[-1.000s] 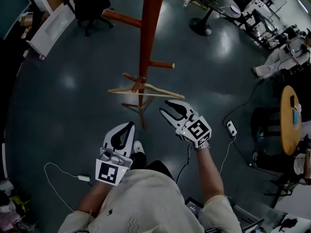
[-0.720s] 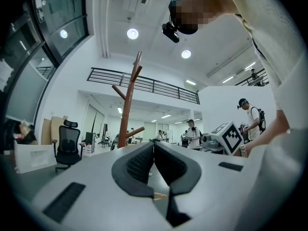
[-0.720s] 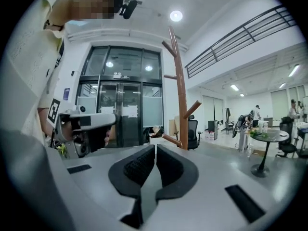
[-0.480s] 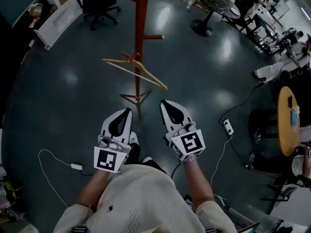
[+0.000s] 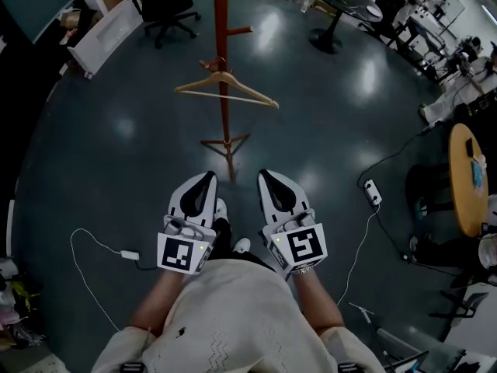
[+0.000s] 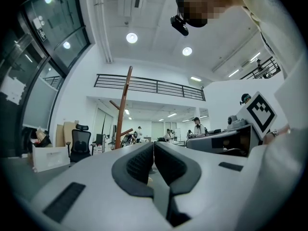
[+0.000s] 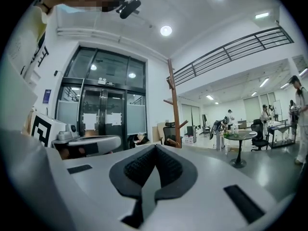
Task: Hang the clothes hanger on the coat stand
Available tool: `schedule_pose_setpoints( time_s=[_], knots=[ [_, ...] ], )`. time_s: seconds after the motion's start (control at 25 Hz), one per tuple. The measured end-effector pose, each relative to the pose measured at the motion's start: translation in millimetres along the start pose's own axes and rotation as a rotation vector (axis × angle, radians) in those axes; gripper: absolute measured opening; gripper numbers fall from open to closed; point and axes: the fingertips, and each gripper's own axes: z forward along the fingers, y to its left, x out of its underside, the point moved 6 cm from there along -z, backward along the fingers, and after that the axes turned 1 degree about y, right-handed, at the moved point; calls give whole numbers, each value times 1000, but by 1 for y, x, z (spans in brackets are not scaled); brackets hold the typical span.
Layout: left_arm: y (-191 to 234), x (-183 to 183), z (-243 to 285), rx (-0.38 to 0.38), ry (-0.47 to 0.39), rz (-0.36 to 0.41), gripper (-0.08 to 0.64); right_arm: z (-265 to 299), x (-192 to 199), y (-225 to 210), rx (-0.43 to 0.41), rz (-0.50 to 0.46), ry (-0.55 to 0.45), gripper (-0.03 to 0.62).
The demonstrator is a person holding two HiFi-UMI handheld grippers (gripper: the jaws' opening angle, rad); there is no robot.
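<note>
Already the wooden clothes hanger [image 5: 225, 88] hangs on the coat stand [image 5: 222, 22], with its hook at the red-brown pole and its arms spread to both sides above the stand's feet. On the near side of the coat stand, the left hand-held gripper [image 5: 207, 178] and the right hand-held gripper [image 5: 265, 175] point side by side toward its feet, well apart from the hanger. Each one has its jaws pressed together with nothing between them.

No words, numbers or brands can be read; the left gripper [image 5: 208, 179] and right gripper [image 5: 265, 177] each carry only a black-and-white square marker [image 5: 177, 254]
</note>
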Motion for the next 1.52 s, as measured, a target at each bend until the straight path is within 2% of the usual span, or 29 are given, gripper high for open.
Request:
schedule_pose_setpoints(
  time_s=[0.24, 0.44, 0.52, 0.64, 0.84, 1.04, 1.2, 1.32, 1.4, 1.52],
  knots=[
    [-37, -6, -29, 66, 16, 10, 14, -44, 0, 37, 8, 14, -2, 17],
    [-39, -8, -47, 76, 14, 8, 14, -52, -5, 54, 42, 8, -14, 18],
    [-34, -4, -51, 85, 21, 3, 14, -52, -4, 59, 82, 15, 4, 18],
    [-28, -5, -53, 108, 10, -36, 14, -40, -10, 71, 123, 22, -32, 18],
    [0, -12, -67, 96, -6, -91, 14, -15, -15, 104, 49, -21, -34, 17],
    [35, -10, -82, 107, 5, -86, 14, 4, -14, 127, 85, -10, -31, 18],
    [51, -5, -98, 174, 32, -53, 14, 14, -15, 147, 115, -8, -37, 18],
    [58, -3, -103, 213, 40, -69, 14, 19, -20, 163, 138, -7, -64, 18],
    [57, -3, -106, 247, 39, -67, 14, 19, -23, 175, 130, -27, -66, 18],
    [53, -9, -106, 295, 19, -58, 14, 19, -22, 188, 83, -95, 6, 18]
  ],
)
